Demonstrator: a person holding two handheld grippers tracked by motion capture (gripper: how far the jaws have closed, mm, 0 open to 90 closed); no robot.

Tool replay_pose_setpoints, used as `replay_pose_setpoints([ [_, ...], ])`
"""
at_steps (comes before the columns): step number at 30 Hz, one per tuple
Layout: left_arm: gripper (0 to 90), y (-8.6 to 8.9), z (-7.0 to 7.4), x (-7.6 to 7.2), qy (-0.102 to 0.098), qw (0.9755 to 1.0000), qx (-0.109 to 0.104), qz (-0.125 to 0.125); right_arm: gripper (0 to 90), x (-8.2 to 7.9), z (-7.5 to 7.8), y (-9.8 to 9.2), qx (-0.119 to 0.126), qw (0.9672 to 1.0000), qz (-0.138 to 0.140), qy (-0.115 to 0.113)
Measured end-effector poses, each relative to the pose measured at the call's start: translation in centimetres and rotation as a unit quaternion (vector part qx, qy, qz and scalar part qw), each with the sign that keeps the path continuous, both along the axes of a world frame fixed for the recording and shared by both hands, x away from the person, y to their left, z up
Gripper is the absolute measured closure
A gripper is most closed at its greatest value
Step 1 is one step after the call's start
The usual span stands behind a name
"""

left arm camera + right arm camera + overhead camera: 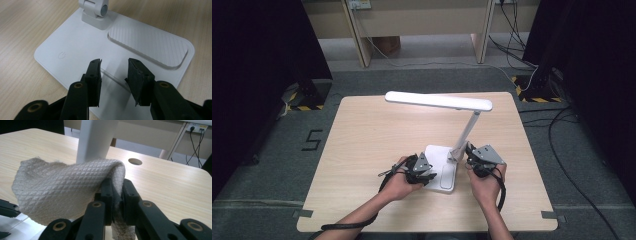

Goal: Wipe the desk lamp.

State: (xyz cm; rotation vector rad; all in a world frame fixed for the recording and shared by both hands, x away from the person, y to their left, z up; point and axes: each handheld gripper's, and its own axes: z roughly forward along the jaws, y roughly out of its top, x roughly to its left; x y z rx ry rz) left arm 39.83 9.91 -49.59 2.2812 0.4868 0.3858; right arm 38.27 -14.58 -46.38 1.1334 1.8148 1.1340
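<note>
Cloth (pixel 65 195) pinched in right hand-held gripper (pixel 116 187) against lamp (pixel 447 165); left hand-held gripper (pixel 113 75) spread over lamp base.

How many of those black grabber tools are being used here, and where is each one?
2. The left gripper sits open over the lamp base at its left edge. The right gripper is beside the lamp arm, pinching a grey cloth.

The lamp base (pixel 75 47) was smooth, matt white plastic, with a finely ribbed inset pad (pixel 150 42). The cloth (pixel 62 195) was pale grey fabric with a quilted diamond weave, looking rough. The worktop (pixel 377 130) showed a light wood-grain finish, matt. The jaws were matt black.
</note>
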Motion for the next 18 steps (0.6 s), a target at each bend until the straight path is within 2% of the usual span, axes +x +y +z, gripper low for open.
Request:
replay_pose_setpoints([
  [18, 62.6, -0.1, 0.0, 0.0, 0.0, 1.0, 0.0, 0.0, 81.9, 0.3, -1.1, 0.4, -0.009, 0.9999, 0.004, 0.014],
])
